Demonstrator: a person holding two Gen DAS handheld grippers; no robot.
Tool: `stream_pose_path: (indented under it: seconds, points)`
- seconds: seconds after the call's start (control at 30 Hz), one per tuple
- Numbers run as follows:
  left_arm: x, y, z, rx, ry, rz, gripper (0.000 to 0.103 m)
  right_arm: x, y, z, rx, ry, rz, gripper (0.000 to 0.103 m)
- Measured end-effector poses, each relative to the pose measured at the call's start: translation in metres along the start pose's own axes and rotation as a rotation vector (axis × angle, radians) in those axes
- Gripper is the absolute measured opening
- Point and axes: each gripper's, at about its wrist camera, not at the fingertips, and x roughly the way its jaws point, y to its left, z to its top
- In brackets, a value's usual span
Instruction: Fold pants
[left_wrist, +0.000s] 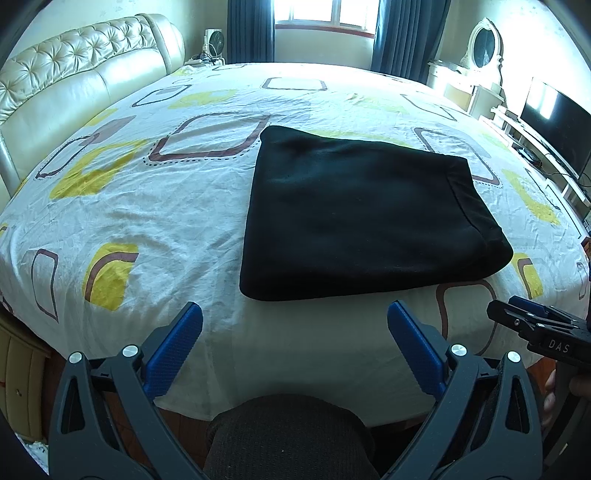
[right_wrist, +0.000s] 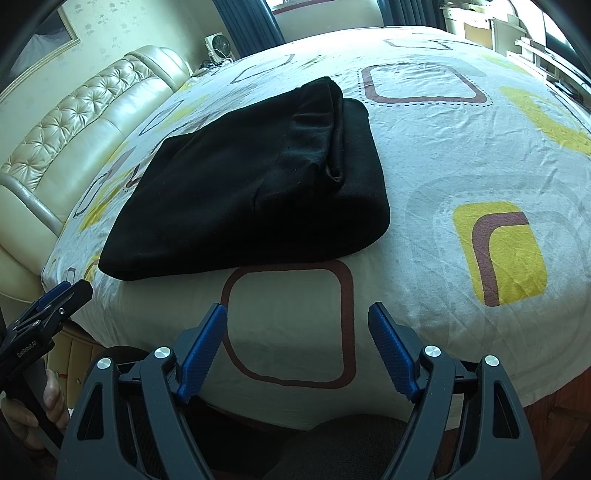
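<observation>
The black pants (left_wrist: 365, 218) lie folded into a flat rectangle on the patterned bed sheet (left_wrist: 147, 206); they also show in the right wrist view (right_wrist: 255, 192), with the waistband bunched on top at the far end. My left gripper (left_wrist: 295, 314) is open and empty, just short of the pants' near edge. My right gripper (right_wrist: 297, 317) is open and empty above the sheet (right_wrist: 443, 155), near the bed's front edge. The right gripper shows at the right of the left wrist view (left_wrist: 517, 317); the left gripper shows at the left of the right wrist view (right_wrist: 62, 295).
A cream tufted headboard (left_wrist: 74, 81) runs along the left. A window with dark curtains (left_wrist: 321, 26) is at the back. A dresser with an oval mirror (left_wrist: 484, 48) and a TV (left_wrist: 557, 118) stand to the right. My knee (left_wrist: 288, 435) is below the bed edge.
</observation>
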Motion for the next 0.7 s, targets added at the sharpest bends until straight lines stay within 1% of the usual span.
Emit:
stream_pose_path:
  seconds: [0.17, 0.23, 0.27, 0.3, 0.33, 0.37, 0.4, 0.43, 0.47, 0.53, 0.6, 0.7]
  points:
    - [-0.001, -0.004, 0.001, 0.007, 0.006, 0.019, 0.100, 0.001, -0.001, 0.001, -0.001, 0.006, 0.002, 0.078]
    - [-0.005, -0.006, 0.001, 0.006, -0.010, 0.078, 0.100, 0.001, -0.001, 0.001, -0.001, 0.005, 0.002, 0.078]
    - [-0.008, -0.005, 0.001, -0.002, -0.031, 0.091, 0.100, 0.001, -0.001, 0.001, -0.002, 0.006, 0.002, 0.078]
    - [-0.012, -0.004, 0.001, -0.016, -0.054, 0.076, 0.100, 0.001, -0.001, 0.001, -0.001, 0.005, 0.002, 0.078]
    - [-0.016, -0.002, 0.003, -0.026, -0.071, 0.034, 0.100, 0.001, -0.001, 0.001, 0.001, 0.005, 0.001, 0.078]
    - [-0.018, -0.001, 0.006, -0.020, -0.068, -0.012, 0.100, 0.001, -0.001, 0.001, 0.004, 0.006, 0.002, 0.078]
    - [-0.020, -0.001, 0.011, -0.009, -0.063, -0.035, 0.100, 0.000, -0.002, 0.001, 0.009, 0.007, 0.006, 0.078]
    - [-0.021, 0.002, 0.016, -0.006, -0.073, -0.049, 0.100, -0.001, -0.003, 0.002, 0.017, 0.008, 0.012, 0.078]
    - [-0.023, 0.007, 0.022, -0.011, -0.091, -0.041, 0.100, -0.003, -0.004, 0.004, 0.026, 0.005, 0.022, 0.078]
    - [-0.020, 0.024, 0.040, -0.033, -0.122, 0.005, 0.100, -0.010, -0.005, 0.011, 0.041, -0.011, 0.046, 0.078]
    - [-0.006, 0.050, 0.062, -0.044, -0.129, 0.049, 0.100, -0.020, -0.007, 0.026, 0.049, -0.047, 0.067, 0.078]
    - [0.035, 0.107, 0.099, -0.121, -0.122, 0.177, 0.100, -0.030, -0.017, 0.066, 0.056, -0.121, 0.072, 0.078]
